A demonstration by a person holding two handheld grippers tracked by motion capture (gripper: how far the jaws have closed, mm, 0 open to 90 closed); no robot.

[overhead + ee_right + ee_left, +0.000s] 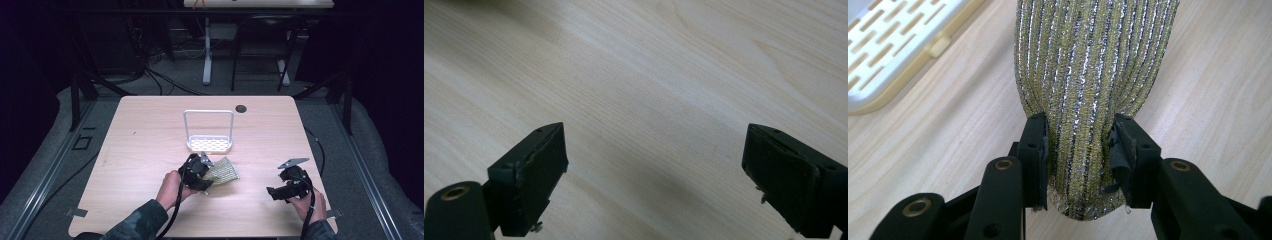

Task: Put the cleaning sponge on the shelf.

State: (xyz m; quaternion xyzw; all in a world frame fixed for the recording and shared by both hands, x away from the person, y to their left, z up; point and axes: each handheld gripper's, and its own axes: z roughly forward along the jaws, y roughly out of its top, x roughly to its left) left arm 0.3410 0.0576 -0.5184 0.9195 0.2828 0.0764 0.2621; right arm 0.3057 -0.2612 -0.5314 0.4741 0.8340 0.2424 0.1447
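**benchwatcher:** ok so where's this at? From the high view I see the left gripper (207, 172) down near the front middle of the wooden table (150, 135) with something gold and glittery sticking out of it

**looptape:** yeah that's a scouring pad (1088, 85), the metallic kind with gold and silver stripes. In the left gripper view the jaws are squeezed onto its near end, one pad on each side, and the fabric bunches in between them. So that one's clamped on the pad for sure

**benchwatcher:** and it's not in the rack yet?

**looptape:** nope. The white sponge rack (209, 144), slotted tray with the tall wire loop, sits just behind the pad toward the middle of the table, and it looks empty. The pad's far end seems to be lying on or just over the wood in front of it, close but apart. You can see a corner of the tray at the top left of the left gripper view

**benchwatcher:** what about the right gripper (272, 192)?

**looptape:** jaws spread wide, nothing between them, just bare wood under it. It's hanging out well off to the right side

**benchwatcher:** so pickup done, drop-off left?

**looptape:** that's my read. Grab is made, what's left is carrying the pad the short way over to the tray, letting go, and backing off
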